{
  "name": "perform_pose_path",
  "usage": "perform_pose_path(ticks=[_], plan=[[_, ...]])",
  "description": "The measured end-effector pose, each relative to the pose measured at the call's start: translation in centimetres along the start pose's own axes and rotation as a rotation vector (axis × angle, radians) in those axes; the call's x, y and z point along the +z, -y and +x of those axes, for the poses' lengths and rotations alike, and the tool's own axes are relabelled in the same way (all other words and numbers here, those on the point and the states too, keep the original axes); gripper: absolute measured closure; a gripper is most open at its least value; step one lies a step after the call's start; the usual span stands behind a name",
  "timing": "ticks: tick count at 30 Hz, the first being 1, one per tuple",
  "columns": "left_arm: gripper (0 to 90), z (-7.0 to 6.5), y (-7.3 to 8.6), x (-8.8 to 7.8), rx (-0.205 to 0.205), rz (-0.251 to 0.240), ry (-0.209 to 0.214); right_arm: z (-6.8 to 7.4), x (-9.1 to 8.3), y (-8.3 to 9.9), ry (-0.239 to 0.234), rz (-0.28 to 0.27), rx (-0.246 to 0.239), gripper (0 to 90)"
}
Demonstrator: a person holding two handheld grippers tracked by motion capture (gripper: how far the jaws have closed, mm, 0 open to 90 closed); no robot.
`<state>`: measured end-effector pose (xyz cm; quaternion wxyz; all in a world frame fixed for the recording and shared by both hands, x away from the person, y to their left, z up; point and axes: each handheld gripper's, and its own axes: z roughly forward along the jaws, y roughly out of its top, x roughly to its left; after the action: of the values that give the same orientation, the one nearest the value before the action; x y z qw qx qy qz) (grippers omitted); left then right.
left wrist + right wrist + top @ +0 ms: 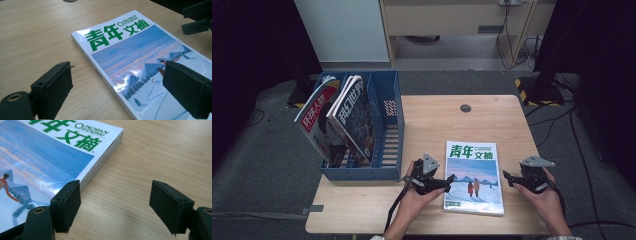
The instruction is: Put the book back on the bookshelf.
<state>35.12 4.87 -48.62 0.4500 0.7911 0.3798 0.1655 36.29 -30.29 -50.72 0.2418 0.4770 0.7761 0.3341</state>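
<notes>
My table (432, 120), light wood, w/ one dark round hole (465, 108) near its far edge. One blue rack (387, 130) sits at the far-left corner, slotted sides; 2 magazines (343, 120) lean tilted in it, covers facing me.

One book (472, 176) lies flat on the near half of the table, btwn my two hands, white cover w/ green title and a snowy blue scene. Two small figures on the cover.

My 2 forearms come in from the near edge, both low over the table. Left hand wraps the left gripper (451, 178), pointed right at the book's left edge; its tips reach just over that edge. In the left gripper view (117, 87) my jaws stand wide apart, straddling the long edge: one pad over bare wood, the other over the cover, nothing pinched.

Right hand holds the right gripper (507, 176), pointed left, just beside the book's right edge. In the right gripper view (115, 202) jaws are apart, one pad at the book's side, the other over bare wood. Can't tell if that pad touches the book.
</notes>
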Motion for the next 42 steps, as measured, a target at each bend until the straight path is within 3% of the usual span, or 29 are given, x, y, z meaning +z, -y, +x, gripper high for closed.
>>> perform_pose_path(ticks=[7,11,17,21,26,30,33,39,42], plan=[[10.3,-0.3,0.2,1.1,0.006,0.029,-0.001,0.8,-0.6,-0.6,-0.055,-0.054,-0.013,32.1],[20.9,-0.5,0.5,1.3,0.031,0.028,-0.019,1.5,-0.8,-0.9,-0.098,-0.088,-0.012,36.6],[21.1,-0.8,0.8,1.6,0.025,0.041,-0.004,2.5,-0.6,-1.1,-0.162,-0.107,-0.004,37.3],[24.2,-1.0,1.1,1.9,0.054,0.065,-0.015,2.9,0.0,-0.9,-0.205,-0.072,0.007,29.9],[26.2,-0.6,1.5,2.0,0.018,0.073,-0.016,3.4,0.9,-0.5,-0.242,0.001,0.027,18.1],[22.9,-0.8,1.9,2.6,0.01,0.109,0.023,3.6,1.6,-0.3,-0.281,0.048,0.055,8.9],[21.6,-1.1,2.1,2.9,0.005,0.118,0.033,3.9,1.9,-0.2,-0.283,0.05,0.048,5.9],[22.9,-1.5,2.4,3.3,0.025,0.154,0.015,4.1,2.5,-0.1,-0.284,0.072,0.05,5.1],[22.8,-1.4,2.5,3.3,0.005,0.15,0.023,4.0,2.7,-0.1,-0.287,0.08,0.056,4.6]])
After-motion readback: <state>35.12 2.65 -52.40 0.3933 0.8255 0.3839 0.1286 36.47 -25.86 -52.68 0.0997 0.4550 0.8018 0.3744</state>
